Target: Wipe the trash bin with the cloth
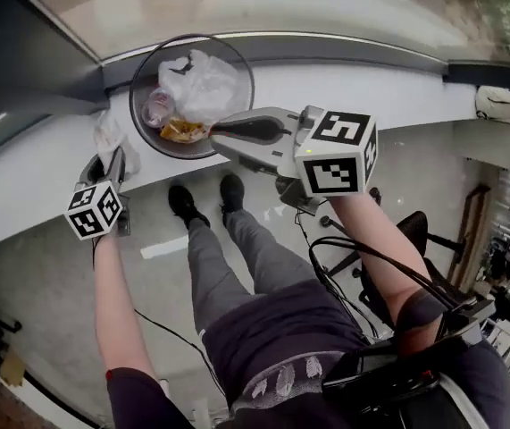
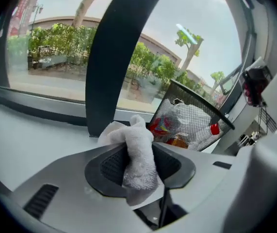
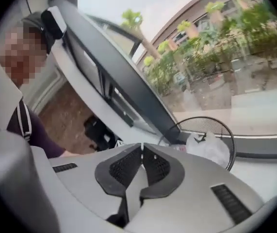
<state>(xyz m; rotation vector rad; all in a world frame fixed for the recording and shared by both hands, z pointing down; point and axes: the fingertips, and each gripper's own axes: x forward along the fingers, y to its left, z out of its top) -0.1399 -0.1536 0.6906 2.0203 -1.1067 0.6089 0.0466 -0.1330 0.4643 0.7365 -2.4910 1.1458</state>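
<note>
Right hand-held gripper point(image 3: 141, 155) closed, empty, by trash bin point(image 1: 134, 105); left hand-held gripper point(image 2: 140, 148) pinches cloth point(image 2: 138, 166).

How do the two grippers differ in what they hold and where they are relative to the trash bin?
The left gripper clamps a white cloth in its fingers; the right gripper has its fingers together at the tips, empty. The left gripper sits left of the mesh trash bin; the right gripper overlaps its near rim in the head view. Both point toward the window.

- White window ledge point(image 1: 371, 92) before me: the black mesh trash bin point(image 1: 144, 132) stands upright on it.
- Grey floor point(image 1: 49, 275) below: my shoes point(image 1: 183, 202).
</note>
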